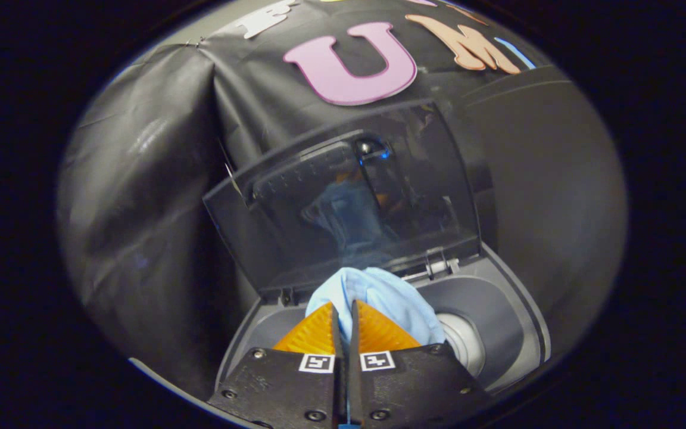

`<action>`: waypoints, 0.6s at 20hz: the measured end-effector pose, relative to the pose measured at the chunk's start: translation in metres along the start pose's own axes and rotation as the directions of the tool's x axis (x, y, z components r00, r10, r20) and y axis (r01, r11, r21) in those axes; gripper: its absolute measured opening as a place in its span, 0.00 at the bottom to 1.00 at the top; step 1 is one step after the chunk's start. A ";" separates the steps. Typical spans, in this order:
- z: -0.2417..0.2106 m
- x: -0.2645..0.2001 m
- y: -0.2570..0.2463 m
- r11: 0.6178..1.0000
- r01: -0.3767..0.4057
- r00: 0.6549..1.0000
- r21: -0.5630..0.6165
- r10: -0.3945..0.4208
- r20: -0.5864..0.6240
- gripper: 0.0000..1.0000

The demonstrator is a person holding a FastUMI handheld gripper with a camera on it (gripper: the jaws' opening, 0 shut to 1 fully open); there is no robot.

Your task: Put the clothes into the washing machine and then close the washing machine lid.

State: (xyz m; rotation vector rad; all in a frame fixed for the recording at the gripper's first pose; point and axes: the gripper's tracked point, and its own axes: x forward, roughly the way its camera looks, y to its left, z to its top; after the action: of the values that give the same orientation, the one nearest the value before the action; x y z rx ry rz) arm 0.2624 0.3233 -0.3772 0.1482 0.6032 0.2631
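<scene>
Blue cloth [373, 298] pinched in claw [343, 313], partly hidden

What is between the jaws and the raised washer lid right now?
In the gripper view, the light blue cloth lies there: the gripper is shut on it, and it bunches ahead over the tub opening, below the open lid.

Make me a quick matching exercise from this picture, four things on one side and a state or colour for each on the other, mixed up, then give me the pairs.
Things:
1. washing machine lid
2. garment
3. tool
4. tool's finger pads

States or colours:
A. light blue, bunched over the machine's opening
B. orange and ribbed
C. raised, dark and see-through
D. closed on the cloth

Pairs: 1-C, 2-A, 3-D, 4-B
</scene>
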 end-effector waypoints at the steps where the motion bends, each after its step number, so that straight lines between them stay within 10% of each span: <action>1: -0.009 0.002 -0.004 1.000 0.024 0.999 0.002 -0.024 -0.030 0.02; 12: -0.049 0.006 -0.025 0.994 0.111 0.976 0.022 -0.105 -0.190 0.12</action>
State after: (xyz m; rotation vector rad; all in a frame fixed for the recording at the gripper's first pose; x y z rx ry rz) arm 0.2438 0.3046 -0.4262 0.1215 0.8019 0.1629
